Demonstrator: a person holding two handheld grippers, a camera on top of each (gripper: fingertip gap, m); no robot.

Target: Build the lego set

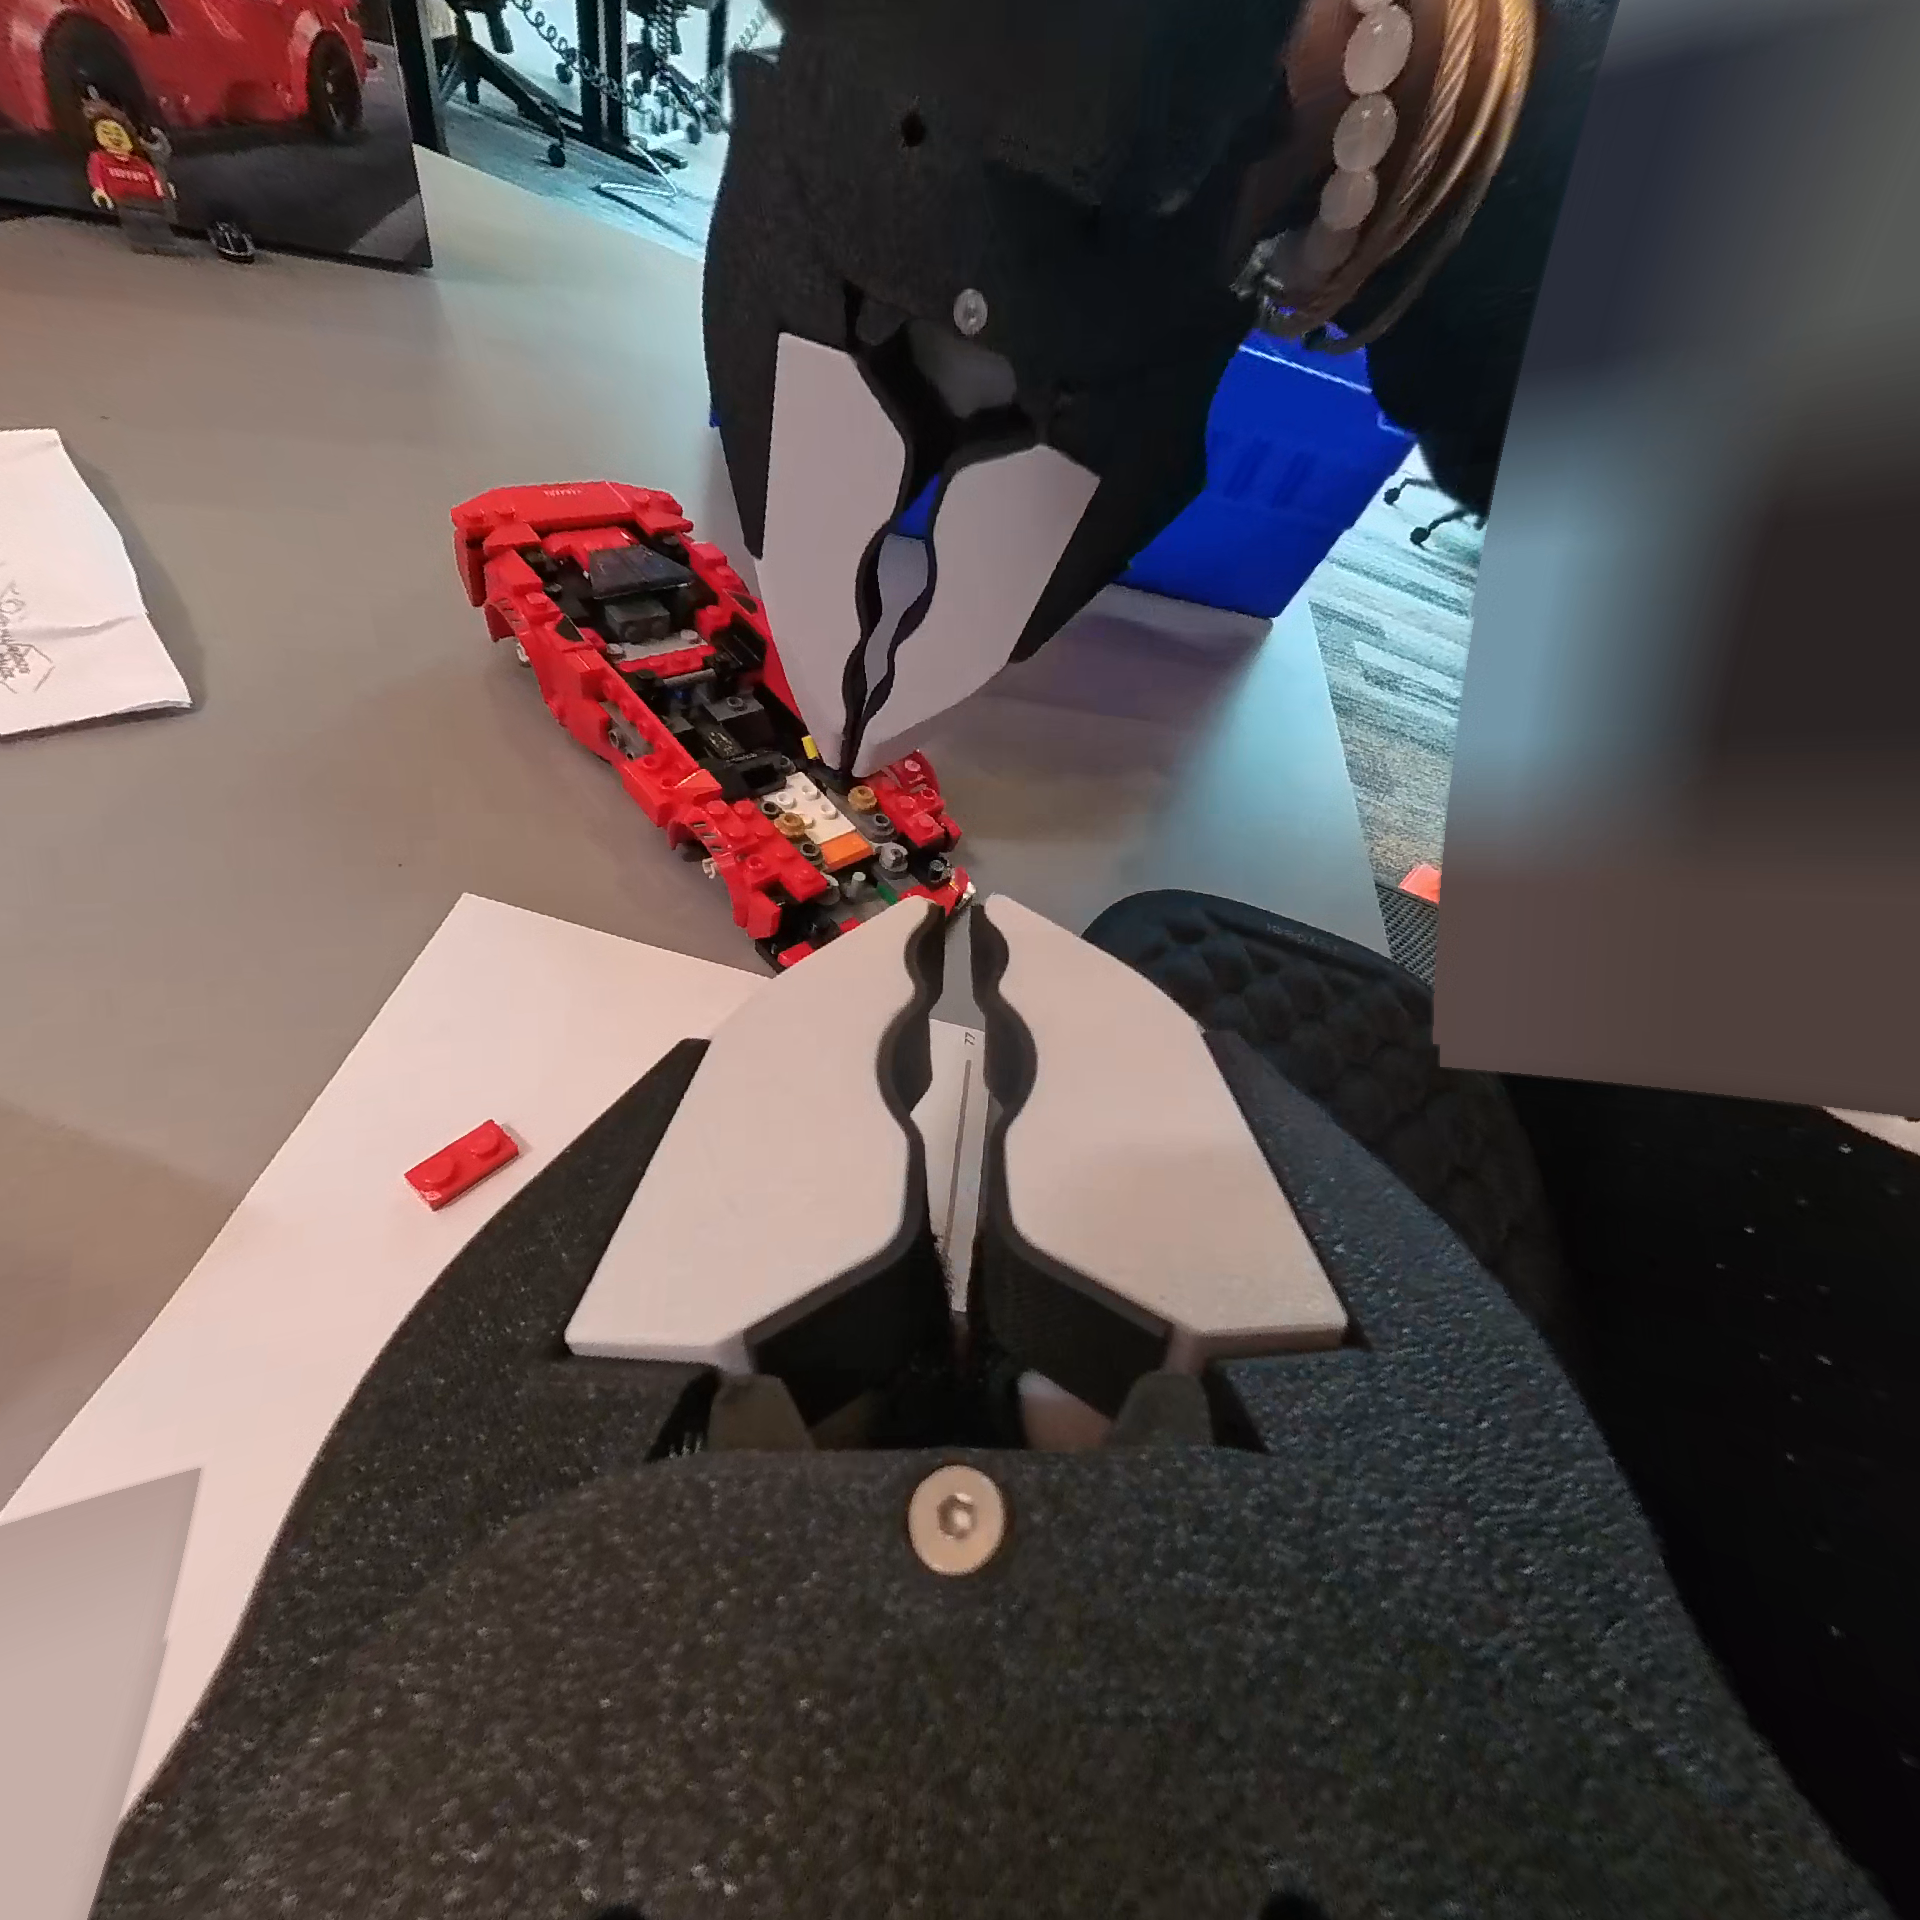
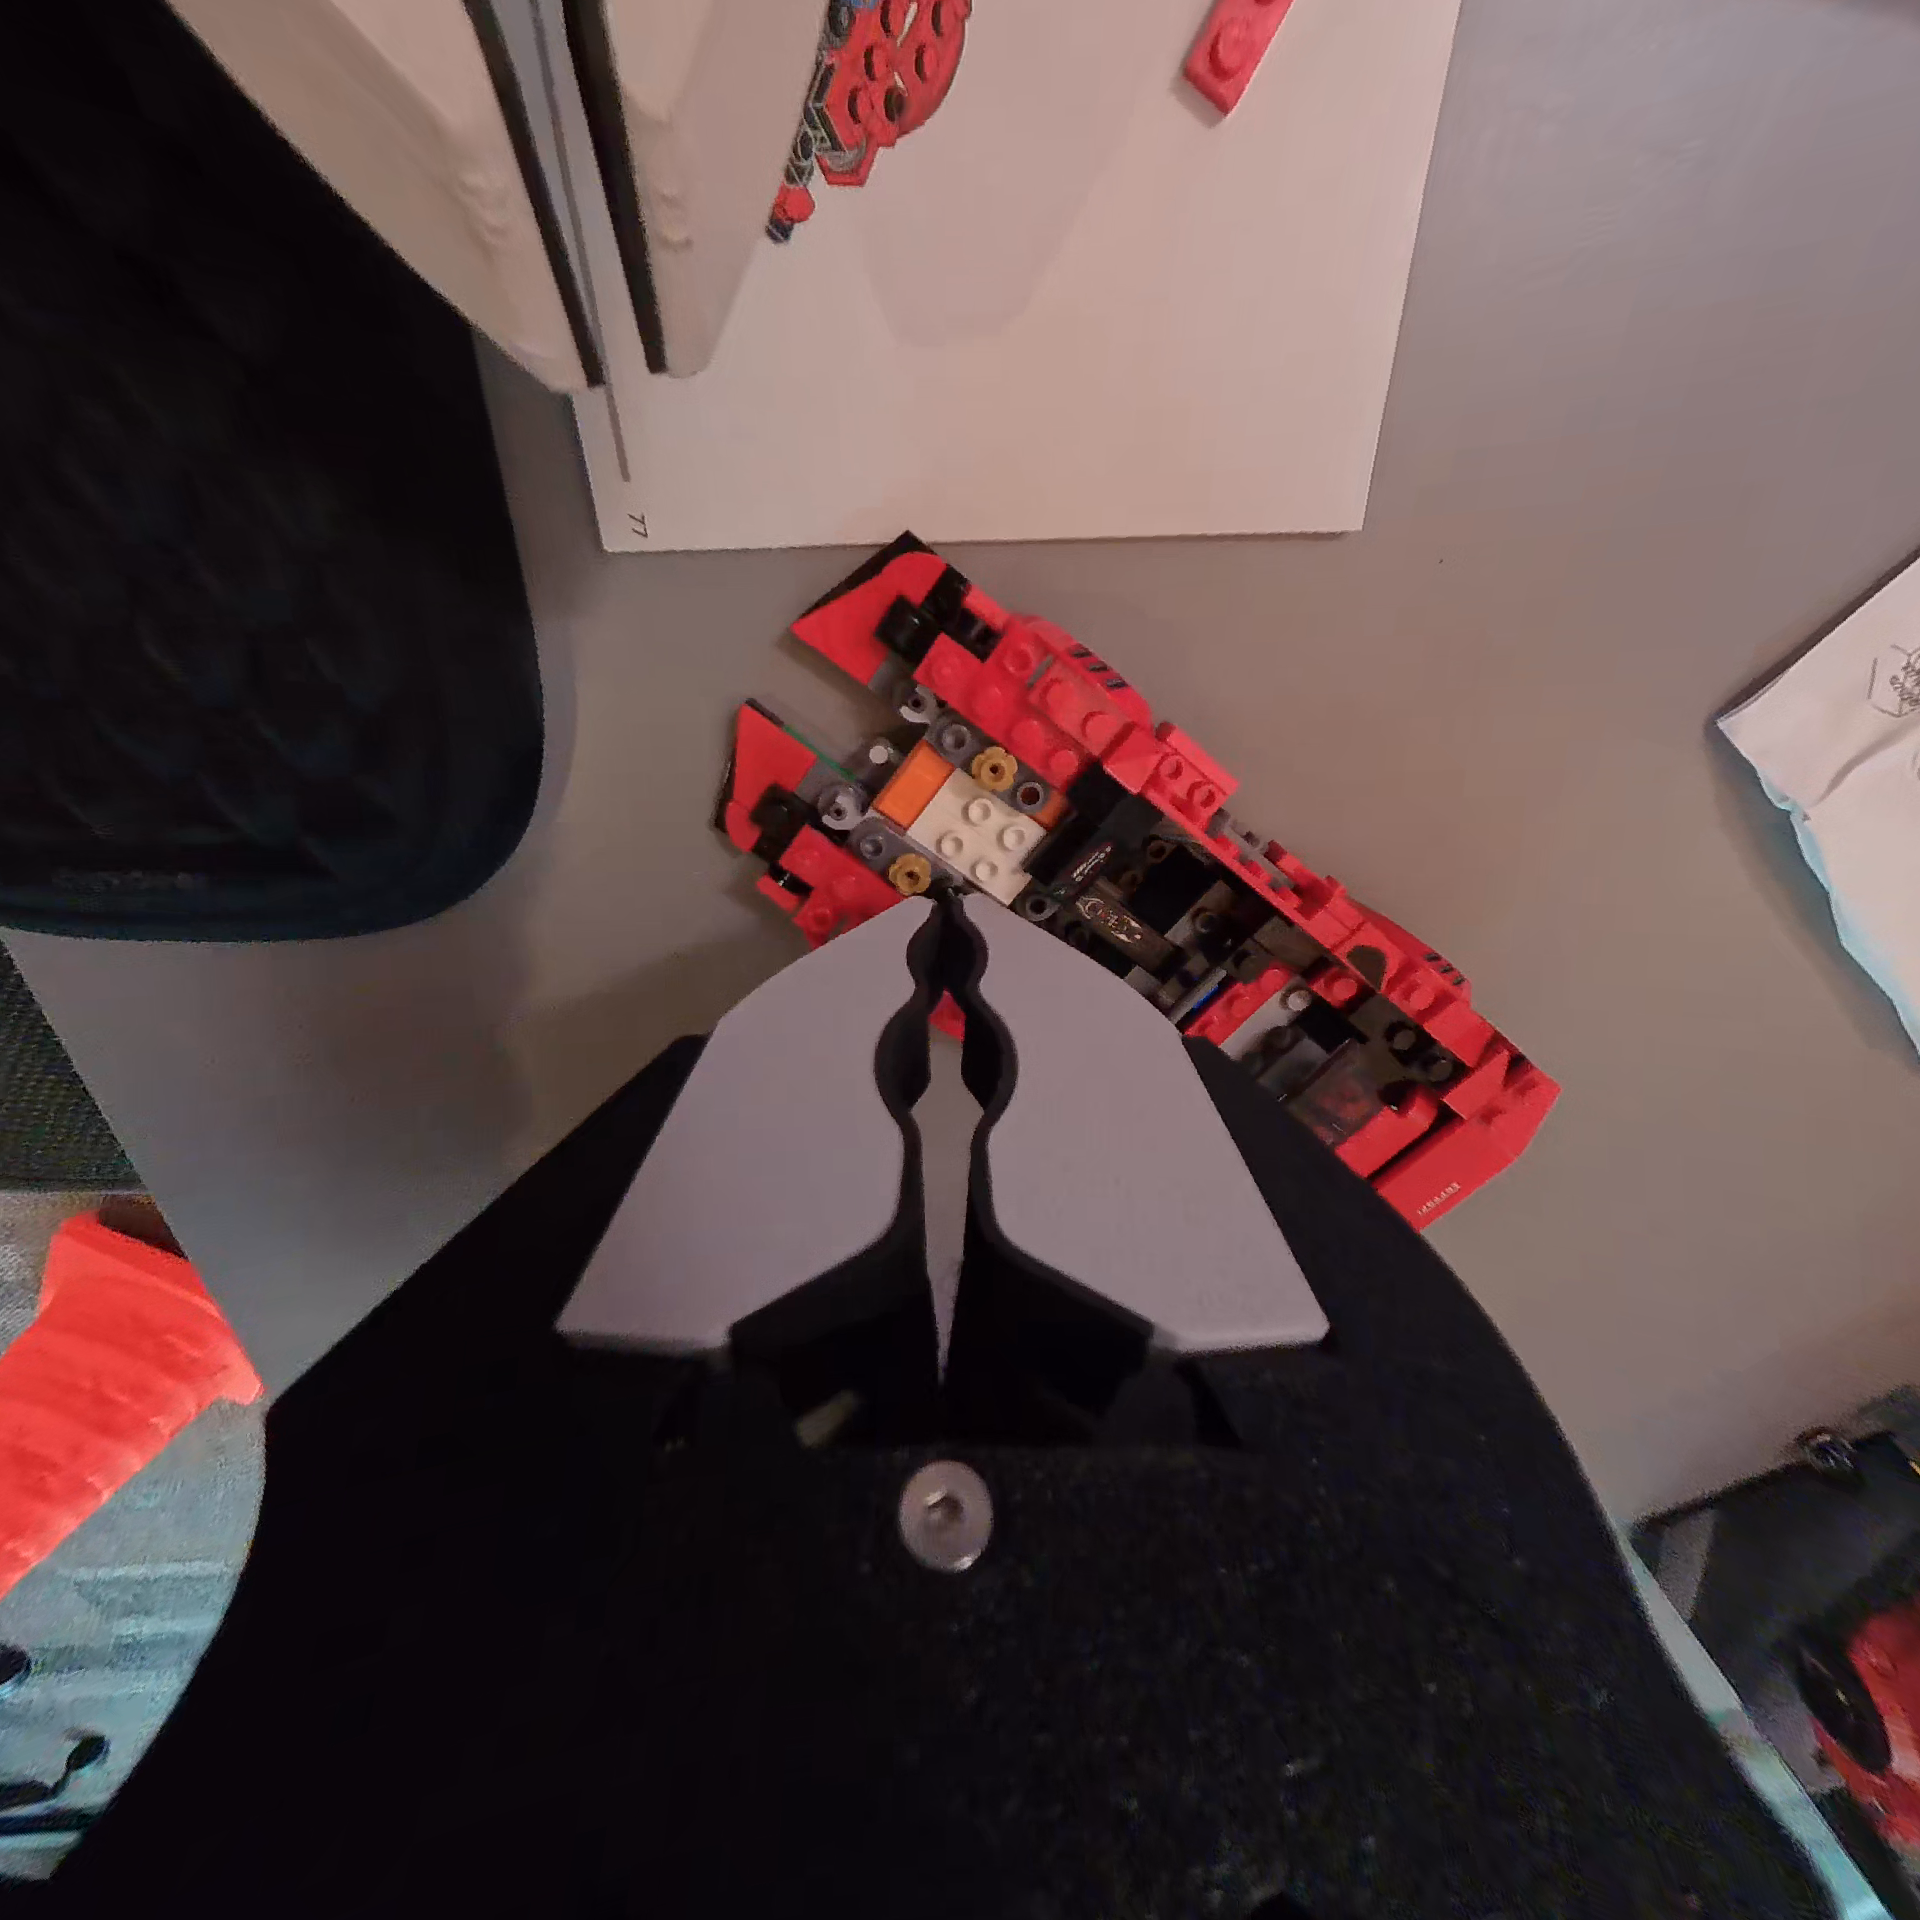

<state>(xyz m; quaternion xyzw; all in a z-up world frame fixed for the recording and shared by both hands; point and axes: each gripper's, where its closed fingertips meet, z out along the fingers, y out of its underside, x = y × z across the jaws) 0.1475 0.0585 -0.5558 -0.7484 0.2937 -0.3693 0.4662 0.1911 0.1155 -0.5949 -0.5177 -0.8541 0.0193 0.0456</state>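
- The red lego car (image 1: 665,707) is partly built: red bodywork along both sides, black and grey pieces down the open middle, and a patch of white, orange and tan pieces in the nose section.
- It lies flat on the grey desk (image 1: 343,790), just beyond the white instruction page (image 1: 436,1049).
- In the left wrist view its long axis runs diagonally, nose toward the camera and rear at the upper left.
- A loose red plate (image 1: 462,1164) rests on the page.
- The left gripper (image 1: 961,914) hovers at the nose, fingers nearly together with a thin gap and nothing between them.
- The right gripper (image 2: 948,906) has its fingers pinched, tips touching the car beside the white pieces; whether they grasp a small dark piece I cannot tell.
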